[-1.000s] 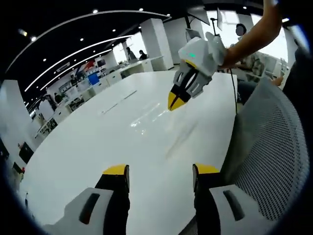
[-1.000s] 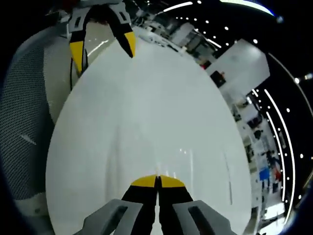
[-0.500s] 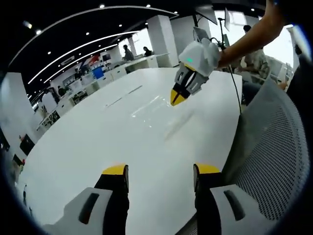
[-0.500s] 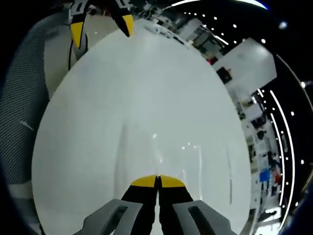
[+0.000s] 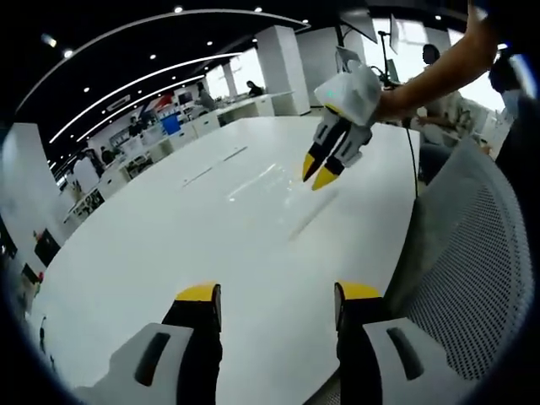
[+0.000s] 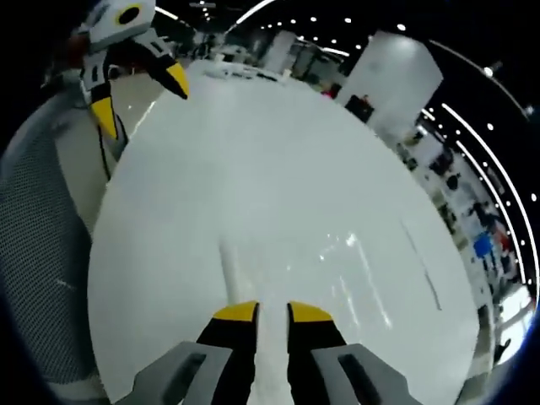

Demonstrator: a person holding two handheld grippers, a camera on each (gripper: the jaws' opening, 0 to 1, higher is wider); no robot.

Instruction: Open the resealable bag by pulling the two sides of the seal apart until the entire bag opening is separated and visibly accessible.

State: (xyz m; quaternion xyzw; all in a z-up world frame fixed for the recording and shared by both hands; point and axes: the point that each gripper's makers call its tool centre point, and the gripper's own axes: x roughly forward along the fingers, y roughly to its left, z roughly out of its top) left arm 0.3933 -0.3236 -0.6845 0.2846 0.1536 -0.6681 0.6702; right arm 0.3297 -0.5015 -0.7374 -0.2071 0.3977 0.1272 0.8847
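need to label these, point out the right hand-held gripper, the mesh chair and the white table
right hand-held gripper (image 5: 321, 173), left gripper view, between its yellow fingertips
mesh chair (image 5: 472, 278), left gripper view, on the mesh backrest
white table (image 6: 278, 169), right gripper view, on its bare top

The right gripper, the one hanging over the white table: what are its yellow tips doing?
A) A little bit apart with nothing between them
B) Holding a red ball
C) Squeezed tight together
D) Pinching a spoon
A: in the right gripper view the right gripper shows a narrow gap between its yellow tips, with just the white table seen through it.
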